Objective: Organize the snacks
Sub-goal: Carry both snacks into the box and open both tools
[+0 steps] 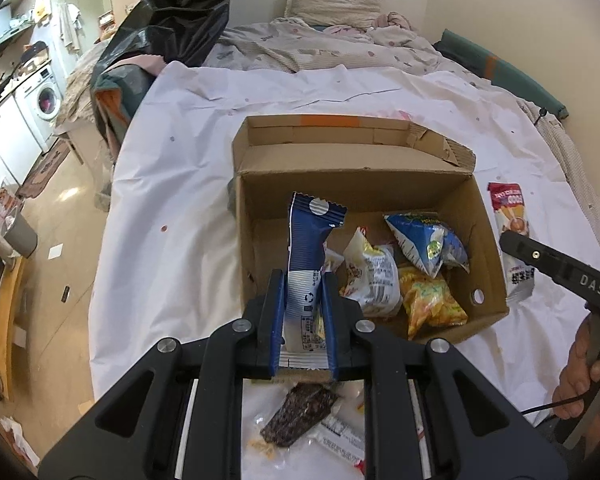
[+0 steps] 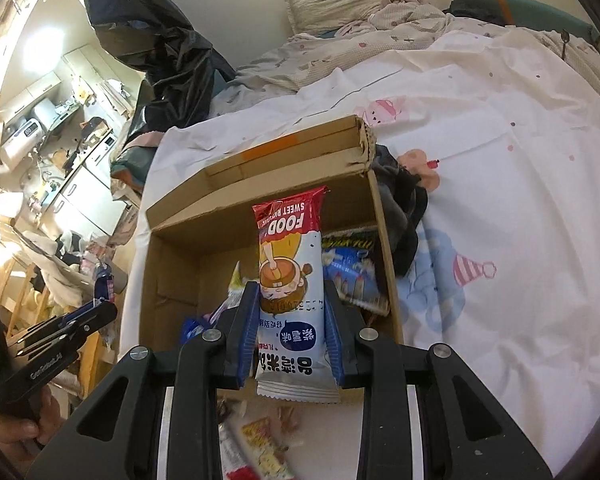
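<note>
Landmark: the cardboard box (image 1: 364, 196), standing open on a white sheet (image 1: 172, 184) spread over the bed.

On the near side of the box, loose snacks lay on the sheet under the left gripper: a dark bar (image 1: 300, 412) in clear wrap and further small wrappers, too blurred to identify.

The left gripper (image 1: 303, 300) was clamped on a blue packet (image 1: 310, 248), both fingers (image 1: 275, 312) pressed against its lower half. The packet stood upright, over the box's near-left corner, its crimped top above the box interior.

The right gripper (image 2: 291, 308) was clamped on a red-and-white packet (image 2: 290, 264) marked "FOOD", held upright with the red end farthest from the camera, over the near wall of the box. In the left wrist view this gripper (image 1: 556, 268) and its packet appeared just outside the box's right wall.

Inside the box, on its floor toward the right wall, lay a yellow bag (image 1: 432, 300) nearest, a white bag (image 1: 374, 276) beside it, and a blue bag (image 1: 428, 244) behind them, the three touching or overlapping.

At the far side of the box, one flap (image 1: 340, 132) stood folded back.

Beyond the box lay a rumpled quilt (image 1: 300, 48), a pillow (image 1: 332, 0) against the wall, and a black plastic bag (image 1: 180, 8) to the far left.
</note>
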Available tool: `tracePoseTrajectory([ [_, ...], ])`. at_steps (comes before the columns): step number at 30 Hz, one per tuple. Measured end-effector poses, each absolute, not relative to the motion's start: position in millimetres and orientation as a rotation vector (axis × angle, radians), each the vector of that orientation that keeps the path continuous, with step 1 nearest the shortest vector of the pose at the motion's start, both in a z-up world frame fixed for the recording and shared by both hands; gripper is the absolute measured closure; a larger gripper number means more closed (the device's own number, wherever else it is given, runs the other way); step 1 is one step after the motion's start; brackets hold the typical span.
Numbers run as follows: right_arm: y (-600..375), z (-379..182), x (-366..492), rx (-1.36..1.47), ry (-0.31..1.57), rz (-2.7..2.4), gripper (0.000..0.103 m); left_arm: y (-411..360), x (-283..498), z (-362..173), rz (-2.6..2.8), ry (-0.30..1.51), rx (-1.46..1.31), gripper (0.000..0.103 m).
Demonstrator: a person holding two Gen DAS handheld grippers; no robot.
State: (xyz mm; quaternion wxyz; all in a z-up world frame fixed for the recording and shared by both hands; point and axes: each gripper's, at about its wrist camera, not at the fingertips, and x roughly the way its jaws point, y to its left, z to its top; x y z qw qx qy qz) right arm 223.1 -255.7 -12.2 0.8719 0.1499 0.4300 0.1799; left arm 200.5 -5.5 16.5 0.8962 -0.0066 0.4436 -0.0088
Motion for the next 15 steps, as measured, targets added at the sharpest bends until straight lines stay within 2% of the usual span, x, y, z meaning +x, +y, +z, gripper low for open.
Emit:
tracePoseTrajectory([
  [15,-239,-42,267,0.290,0.960,0.356,0.071,-16,245,-26,-0.080,0.902,0.022,0.088],
])
